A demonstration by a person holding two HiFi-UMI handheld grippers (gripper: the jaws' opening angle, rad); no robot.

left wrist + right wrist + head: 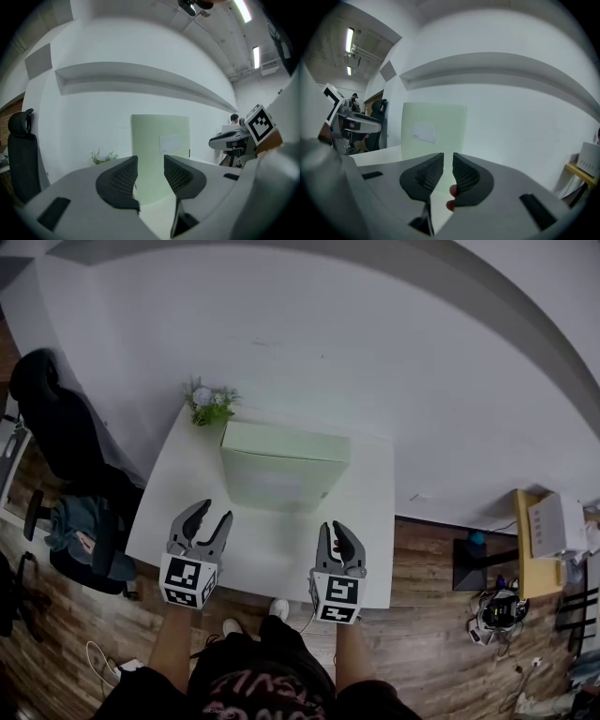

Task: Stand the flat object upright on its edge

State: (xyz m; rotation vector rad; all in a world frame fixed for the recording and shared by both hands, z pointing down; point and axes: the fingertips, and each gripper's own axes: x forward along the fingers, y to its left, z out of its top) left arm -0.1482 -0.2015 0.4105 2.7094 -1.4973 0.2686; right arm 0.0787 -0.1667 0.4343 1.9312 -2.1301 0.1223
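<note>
A flat pale green box (284, 465) stands upright on its long edge at the back of the white table (281, 554), its broad face towards me. The left gripper view has the box (159, 140) straight ahead, with a white label on its face. It also stands ahead in the right gripper view (433, 126). My left gripper (214, 512) hovers over the table's front left, well short of the box, and its jaws (151, 161) stand apart and empty. My right gripper (335, 526) is at the front right, its jaws (448, 159) nearly together with a thin empty gap.
A small potted plant (208, 401) sits at the table's back left corner against the white wall. A black office chair (56, 427) stands left of the table. A low wooden stand with a white device (548, 526) is on the floor at the right.
</note>
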